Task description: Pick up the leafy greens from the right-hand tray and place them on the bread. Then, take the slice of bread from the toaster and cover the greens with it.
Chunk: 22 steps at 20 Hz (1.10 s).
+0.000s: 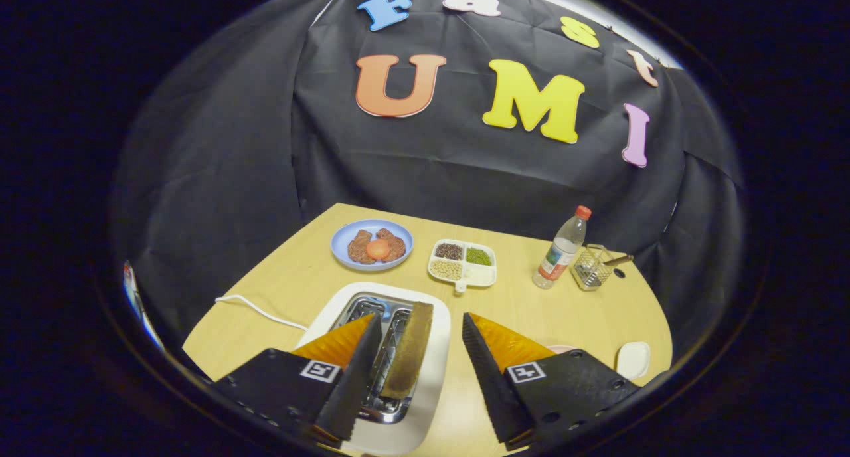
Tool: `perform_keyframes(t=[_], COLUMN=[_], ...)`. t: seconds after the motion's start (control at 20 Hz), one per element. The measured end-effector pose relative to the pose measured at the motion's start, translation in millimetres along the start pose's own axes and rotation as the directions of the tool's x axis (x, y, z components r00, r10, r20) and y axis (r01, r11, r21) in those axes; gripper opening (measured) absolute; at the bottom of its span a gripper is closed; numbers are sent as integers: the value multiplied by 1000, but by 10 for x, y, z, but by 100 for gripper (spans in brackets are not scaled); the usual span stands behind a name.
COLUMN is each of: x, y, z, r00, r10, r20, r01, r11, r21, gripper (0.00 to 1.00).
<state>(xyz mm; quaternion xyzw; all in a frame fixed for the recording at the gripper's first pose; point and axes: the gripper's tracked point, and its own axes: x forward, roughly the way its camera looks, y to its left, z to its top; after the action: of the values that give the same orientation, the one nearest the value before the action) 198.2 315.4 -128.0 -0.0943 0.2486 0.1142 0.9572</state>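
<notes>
A white toaster (435,351) sits on the wooden table directly under my fingers, with a brown slice of bread (410,347) standing upright in its right slot. My gripper (420,327) is open above it, the slice standing in the gap between the two fingers, closer to the left one and touching neither. The left finger (355,377) hangs over the toaster's empty left slot. The right finger (491,377) is past the toaster's right side, over bare table.
Beyond the toaster lie a blue plate (345,251) with meat and an orange slice, and a white divided dish (463,263) of beans. A water bottle (562,248) and wire holder (591,266) stand further right. A white cord (255,309) trails left. A small white dish (632,359) lies near the right finger.
</notes>
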Motion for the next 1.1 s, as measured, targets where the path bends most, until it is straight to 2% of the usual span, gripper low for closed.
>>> perform_keyframes(t=[0.15, 0.25, 0.35, 0.45, 0.5, 0.55, 0.75, 1.1], x=[25, 65, 89, 64, 68, 46, -101, -687], y=[102, 178, 282, 205, 207, 196, 182, 108], z=[-67, -193, -254, -158, -135, -141, -88, 507], r00=[999, 996, 990, 995, 995, 996, 998, 997], r10=[17, 24, 39, -5, -12, -26, -16, 49], r20=[-30, -87, -133, -104, -100, -86, -67, 52], r01=[-16, -22, -35, 6, 10, 23, 16, -51], r11=[1000, 1000, 999, 1000, 1000, 999, 1000, 998], r21=[7, 16, 38, 6, -24, -38, -6, 48], gripper=[37, 32, 32, 18, 18, 11, 11, 11])
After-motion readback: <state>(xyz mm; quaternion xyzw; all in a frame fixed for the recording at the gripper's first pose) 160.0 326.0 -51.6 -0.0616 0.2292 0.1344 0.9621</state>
